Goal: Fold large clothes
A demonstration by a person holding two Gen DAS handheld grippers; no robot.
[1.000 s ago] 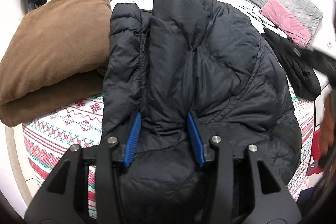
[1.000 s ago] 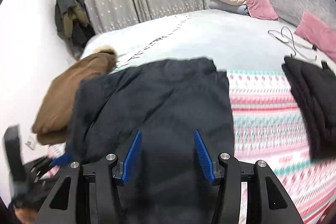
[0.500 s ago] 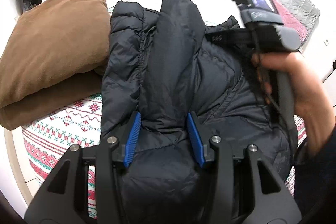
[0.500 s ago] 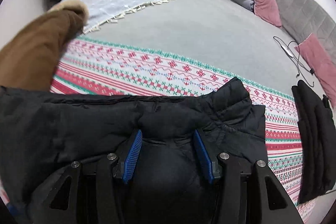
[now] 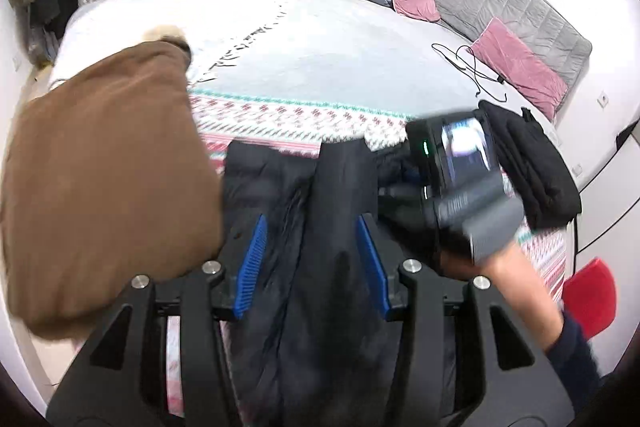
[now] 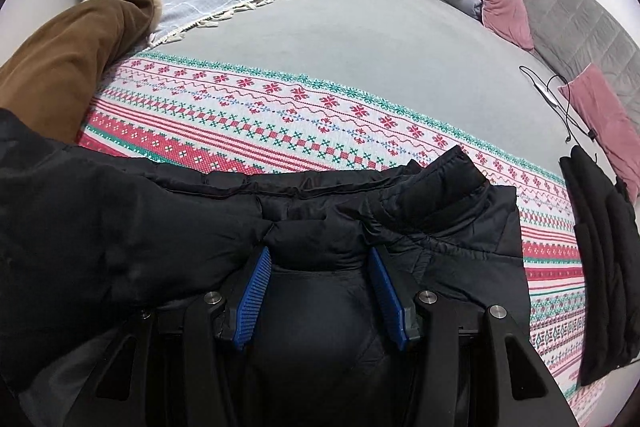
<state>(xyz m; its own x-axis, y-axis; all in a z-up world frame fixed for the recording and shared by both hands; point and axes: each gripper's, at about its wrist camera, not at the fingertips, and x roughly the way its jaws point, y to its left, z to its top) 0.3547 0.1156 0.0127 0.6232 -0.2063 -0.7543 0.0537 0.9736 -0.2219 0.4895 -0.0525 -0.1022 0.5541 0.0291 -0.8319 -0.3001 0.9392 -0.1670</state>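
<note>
Black puffer jacket (image 6: pixel 400 227): bunched at the bed's near edge on the patterned blanket (image 6: pixel 280 115). Left hand-held gripper (image 5: pixel 312 255) and right hand-held gripper (image 6: pixel 320 283) each pinch a fold. Brown coat (image 5: pixel 104 171) touching left; black garment (image 6: pixel 600 259) right; grey bedspread (image 6: pixel 340 39) open beyond.

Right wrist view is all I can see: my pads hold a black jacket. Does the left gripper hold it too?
Observer: Yes, the left gripper is closed on a fold of the black jacket.
Operator: What is beside that gripper, on its left side?
Observer: The brown coat, blurred, right beside the jacket's left edge.
Operator: And on the other side?
Observer: A hand holding the body of the right gripper, close beside the left one.
</note>
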